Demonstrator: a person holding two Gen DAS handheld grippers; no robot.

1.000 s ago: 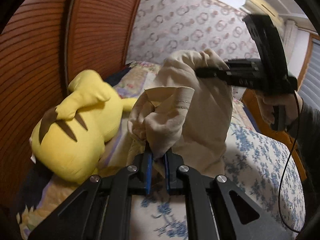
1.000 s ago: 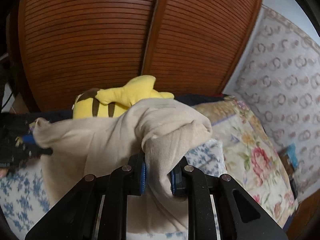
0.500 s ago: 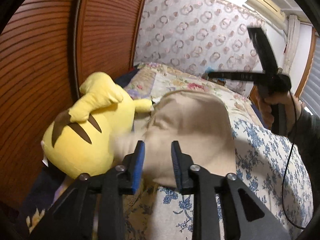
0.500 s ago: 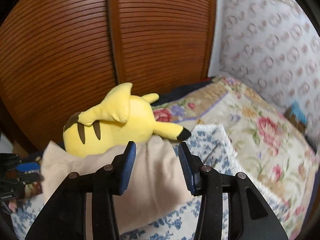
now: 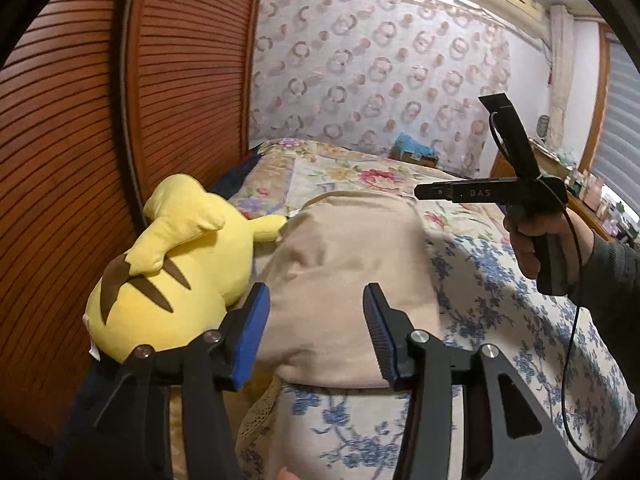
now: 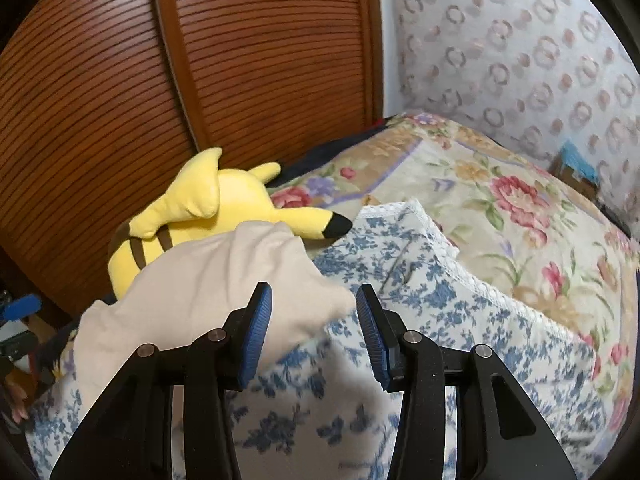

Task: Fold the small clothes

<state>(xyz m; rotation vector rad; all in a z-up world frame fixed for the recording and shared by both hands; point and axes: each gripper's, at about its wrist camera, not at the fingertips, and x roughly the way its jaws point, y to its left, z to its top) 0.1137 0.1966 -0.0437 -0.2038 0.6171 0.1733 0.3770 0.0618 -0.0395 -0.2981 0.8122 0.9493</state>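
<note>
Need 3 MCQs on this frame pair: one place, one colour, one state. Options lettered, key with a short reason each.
1. Where does the beige garment lie?
A. on the blue-flowered sheet, next to the yellow plush toy
B. on the floor
C. hanging on the louvred door

2. What colour are the left tool's pads?
A. red
B. blue
C. white

3. What state is the left tool in?
A. shut on the garment
B. shut on the toy
C. open, holding nothing

Key:
1 A: the cloth rests flat on the sheet, with the toy at its edge.
2 B: both pads show blue.
3 C: the jaws have just been opening, and the pads stand clear of the cloth.
</note>
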